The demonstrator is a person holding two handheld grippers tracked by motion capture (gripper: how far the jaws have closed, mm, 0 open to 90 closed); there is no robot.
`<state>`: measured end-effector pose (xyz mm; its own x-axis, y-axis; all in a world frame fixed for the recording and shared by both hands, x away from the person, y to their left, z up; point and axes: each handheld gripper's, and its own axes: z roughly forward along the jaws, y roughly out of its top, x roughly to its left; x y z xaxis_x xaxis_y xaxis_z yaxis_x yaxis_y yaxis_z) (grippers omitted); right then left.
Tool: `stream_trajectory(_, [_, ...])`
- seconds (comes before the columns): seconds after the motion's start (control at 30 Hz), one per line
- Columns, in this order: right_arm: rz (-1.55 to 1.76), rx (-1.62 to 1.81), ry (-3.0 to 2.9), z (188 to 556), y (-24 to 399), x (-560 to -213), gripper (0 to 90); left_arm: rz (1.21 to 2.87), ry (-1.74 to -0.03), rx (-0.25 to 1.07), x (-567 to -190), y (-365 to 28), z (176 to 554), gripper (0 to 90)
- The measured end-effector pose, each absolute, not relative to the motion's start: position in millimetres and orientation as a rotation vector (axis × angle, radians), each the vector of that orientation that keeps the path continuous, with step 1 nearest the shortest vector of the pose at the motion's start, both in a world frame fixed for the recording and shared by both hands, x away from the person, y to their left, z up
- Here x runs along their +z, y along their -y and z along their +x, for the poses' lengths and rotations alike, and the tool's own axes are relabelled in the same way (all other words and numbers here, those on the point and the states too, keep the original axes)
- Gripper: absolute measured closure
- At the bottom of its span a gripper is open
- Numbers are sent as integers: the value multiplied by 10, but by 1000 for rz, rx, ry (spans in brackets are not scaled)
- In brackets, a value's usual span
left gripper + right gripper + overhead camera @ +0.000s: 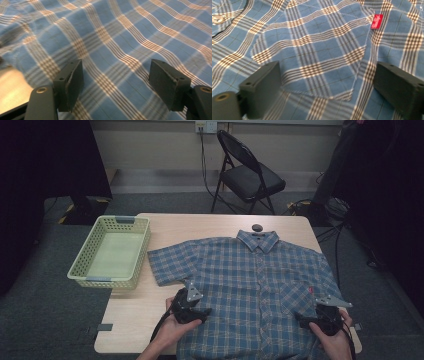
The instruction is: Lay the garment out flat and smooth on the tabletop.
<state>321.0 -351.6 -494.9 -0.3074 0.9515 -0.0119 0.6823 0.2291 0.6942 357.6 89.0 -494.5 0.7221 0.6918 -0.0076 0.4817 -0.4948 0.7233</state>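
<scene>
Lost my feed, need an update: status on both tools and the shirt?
Left tool open, right tool open, both low over the shirt. Shirt flat, buttoned, unheld. Nothing in the way; basket off left.

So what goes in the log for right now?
shirt: flat on table | left gripper: open, over shirt's side | right gripper: open, by chest pocket | basket: empty

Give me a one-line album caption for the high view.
A person's two open hand-held grippers, left and right, rest on a blue plaid shirt spread beside a green basket.
</scene>
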Motion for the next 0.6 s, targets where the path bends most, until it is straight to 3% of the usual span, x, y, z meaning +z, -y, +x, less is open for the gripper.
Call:
stream_trajectory(0.07, [1479,830,-2093,3291,3534,-4966,6,2189,-894,372,-4944,-877,3662,275])
stream_trajectory(0.6, [1450,832,-2145,4114,3627,-4965,0,2166,-997,412,-4934,-821,4378,280])
